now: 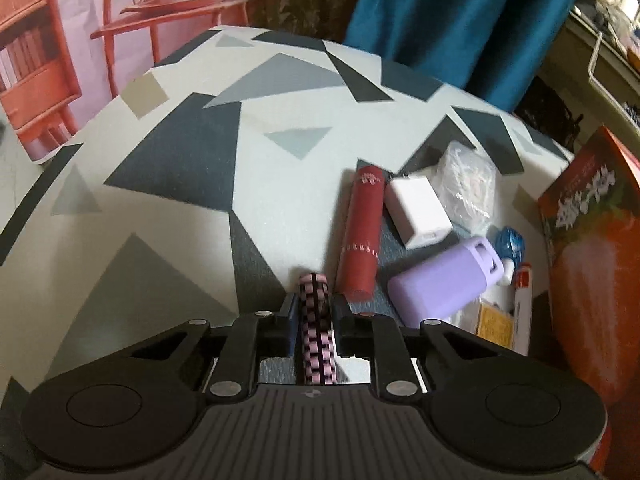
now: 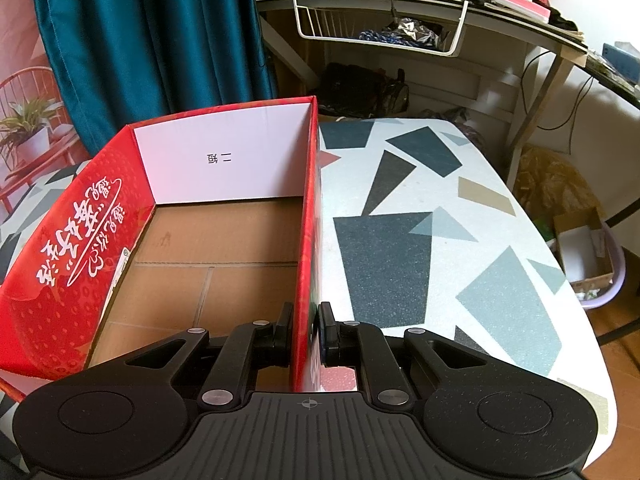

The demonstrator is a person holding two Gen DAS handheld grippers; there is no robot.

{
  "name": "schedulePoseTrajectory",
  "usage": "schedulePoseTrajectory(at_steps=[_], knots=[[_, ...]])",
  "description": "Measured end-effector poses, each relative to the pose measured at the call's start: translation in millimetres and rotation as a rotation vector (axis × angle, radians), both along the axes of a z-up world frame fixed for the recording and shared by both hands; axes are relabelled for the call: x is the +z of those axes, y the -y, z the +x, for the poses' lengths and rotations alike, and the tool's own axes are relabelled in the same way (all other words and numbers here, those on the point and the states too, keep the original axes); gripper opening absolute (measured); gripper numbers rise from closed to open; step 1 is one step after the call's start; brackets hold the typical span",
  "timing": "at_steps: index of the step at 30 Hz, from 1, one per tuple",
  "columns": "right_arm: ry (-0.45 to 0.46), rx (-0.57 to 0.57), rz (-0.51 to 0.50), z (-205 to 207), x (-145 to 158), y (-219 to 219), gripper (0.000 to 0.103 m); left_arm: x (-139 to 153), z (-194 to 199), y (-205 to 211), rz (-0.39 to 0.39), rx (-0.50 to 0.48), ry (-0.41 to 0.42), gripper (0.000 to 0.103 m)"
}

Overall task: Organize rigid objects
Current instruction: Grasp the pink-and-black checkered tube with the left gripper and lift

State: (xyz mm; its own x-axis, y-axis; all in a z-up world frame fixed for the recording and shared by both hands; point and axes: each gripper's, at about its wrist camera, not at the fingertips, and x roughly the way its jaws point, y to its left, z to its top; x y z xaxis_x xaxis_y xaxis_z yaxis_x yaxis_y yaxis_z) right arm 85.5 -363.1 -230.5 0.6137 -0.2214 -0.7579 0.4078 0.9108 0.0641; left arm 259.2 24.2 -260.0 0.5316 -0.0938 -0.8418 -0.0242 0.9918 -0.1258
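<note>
At the bottom centre of the left wrist view, the left gripper (image 1: pixel 315 318) clamps a slim pink-and-black checkered stick (image 1: pixel 316 332), with a dark red cylindrical tube (image 1: pixel 361 234) just right of it. In the right wrist view, the right gripper (image 2: pixel 305 334) pinches the right wall of the red cardboard box (image 2: pixel 302 240), lower centre.
</note>
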Motion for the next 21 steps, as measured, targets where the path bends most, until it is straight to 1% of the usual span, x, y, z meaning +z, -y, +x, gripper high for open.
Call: schedulePoseTrajectory(at_steps=[1, 3, 6, 9, 14, 17, 19, 21], knots=[[0.000, 0.000, -0.001, 0, 0, 0, 0.011, 1, -4, 0, 0.003, -0.010, -0.005, 0.021], [0.002, 0.000, -0.004, 0, 0, -1, 0.011, 1, -13, 4, 0.033, -0.036, -0.009, 0.022], [0.008, -0.003, -0.006, -2, -1, -1, 0.010, 0, -31, 9, 0.109, -0.076, 0.002, 0.023], [0.018, -0.008, -0.004, -4, -1, -1, 0.011, -1, -43, 16, 0.176, -0.098, 0.038, 0.023], [0.023, -0.016, 0.010, -5, -1, 1, 0.011, -1, -43, 12, 0.148, -0.095, 0.061, 0.018], [0.029, -0.017, 0.009, -7, -1, 1, 0.011, -1, -44, 9, 0.122, -0.089, 0.080, 0.017], [0.030, -0.017, 0.007, -7, -1, 0, 0.011, 1, -46, 2, 0.073, -0.072, 0.120, 0.017], [0.028, -0.010, -0.004, -7, -1, -1, 0.011, 6, -44, -1, 0.076, -0.058, 0.159, 0.017]])
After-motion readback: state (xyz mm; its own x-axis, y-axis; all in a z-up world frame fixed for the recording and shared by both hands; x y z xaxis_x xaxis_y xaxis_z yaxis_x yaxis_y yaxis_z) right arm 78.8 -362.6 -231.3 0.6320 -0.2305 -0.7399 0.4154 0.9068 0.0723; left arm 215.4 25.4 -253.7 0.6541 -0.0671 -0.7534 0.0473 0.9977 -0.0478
